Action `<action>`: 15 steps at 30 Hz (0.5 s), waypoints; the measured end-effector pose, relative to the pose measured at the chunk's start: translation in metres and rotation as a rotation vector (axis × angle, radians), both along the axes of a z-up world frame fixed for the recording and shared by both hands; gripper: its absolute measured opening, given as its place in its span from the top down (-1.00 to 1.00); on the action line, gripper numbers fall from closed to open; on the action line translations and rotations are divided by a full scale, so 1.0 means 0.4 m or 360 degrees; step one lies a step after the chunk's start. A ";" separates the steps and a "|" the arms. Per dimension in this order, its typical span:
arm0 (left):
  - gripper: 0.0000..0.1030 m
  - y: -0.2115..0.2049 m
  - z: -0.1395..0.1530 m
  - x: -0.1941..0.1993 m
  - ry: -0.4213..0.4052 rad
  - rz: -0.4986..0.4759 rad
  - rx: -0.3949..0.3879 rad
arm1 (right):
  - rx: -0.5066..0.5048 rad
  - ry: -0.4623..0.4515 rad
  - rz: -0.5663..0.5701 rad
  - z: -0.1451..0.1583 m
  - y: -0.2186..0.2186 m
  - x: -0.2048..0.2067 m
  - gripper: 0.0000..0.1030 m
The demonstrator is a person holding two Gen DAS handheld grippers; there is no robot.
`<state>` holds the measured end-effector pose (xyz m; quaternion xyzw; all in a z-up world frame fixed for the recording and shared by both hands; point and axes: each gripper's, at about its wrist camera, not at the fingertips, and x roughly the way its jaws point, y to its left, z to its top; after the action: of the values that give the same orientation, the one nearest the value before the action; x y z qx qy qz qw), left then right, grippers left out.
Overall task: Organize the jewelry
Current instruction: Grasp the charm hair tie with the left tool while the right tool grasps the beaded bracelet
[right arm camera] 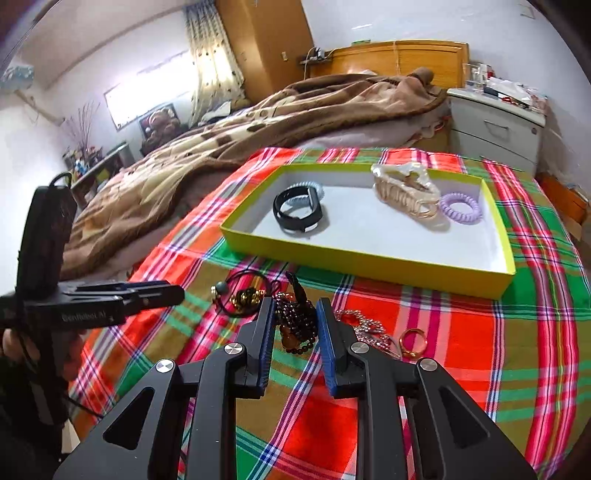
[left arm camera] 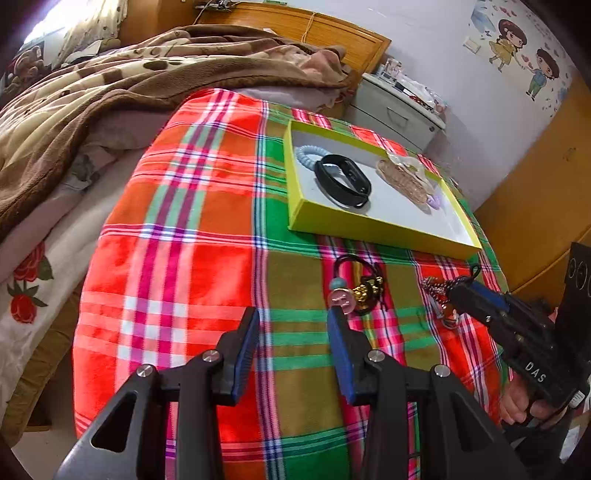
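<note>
1. Where the plaid cloth (right arm camera: pixel 480 332) lies below the yellow tray (right arm camera: pixel 369 266), the dark bead bracelet (right arm camera: pixel 295 325) sits pinched between the right tongs (right arm camera: pixel 295 314).
2. Left tongs (left arm camera: pixel 293 332) hover wide apart, empty, beside the hair tie (left arm camera: pixel 354 288).

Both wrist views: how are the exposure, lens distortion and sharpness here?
Left wrist view: the window corner is blown out, the plaid cloth bulges from the fisheye, and the yellow-green box is sharp. Right wrist view: the window glares, the box rim bows, and the dark bead bracelet between the fingers reads clearly.
</note>
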<state>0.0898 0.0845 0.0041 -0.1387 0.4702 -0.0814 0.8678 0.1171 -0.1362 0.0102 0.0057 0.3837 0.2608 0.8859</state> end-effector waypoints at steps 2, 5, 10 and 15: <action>0.23 -0.012 -0.001 0.007 0.0002 -0.0024 -0.0009 | 0.0017 0.0000 -0.0023 0.004 -0.008 -0.002 0.55; 0.22 -0.035 -0.001 0.019 0.0011 -0.0057 -0.0013 | 0.0039 -0.0028 -0.0052 0.014 -0.019 -0.012 0.55; 0.18 -0.078 -0.005 0.043 0.0024 -0.0097 0.0017 | 0.0081 -0.0049 -0.0090 0.023 -0.036 -0.023 0.55; 0.18 -0.097 -0.016 0.057 0.0033 -0.0078 0.0081 | 0.0101 -0.0063 -0.0108 0.027 -0.047 -0.034 0.55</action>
<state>0.1126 0.0459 -0.0022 -0.1060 0.4842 -0.0893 0.8639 0.1037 -0.1549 0.0209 0.0416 0.3573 0.2428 0.9009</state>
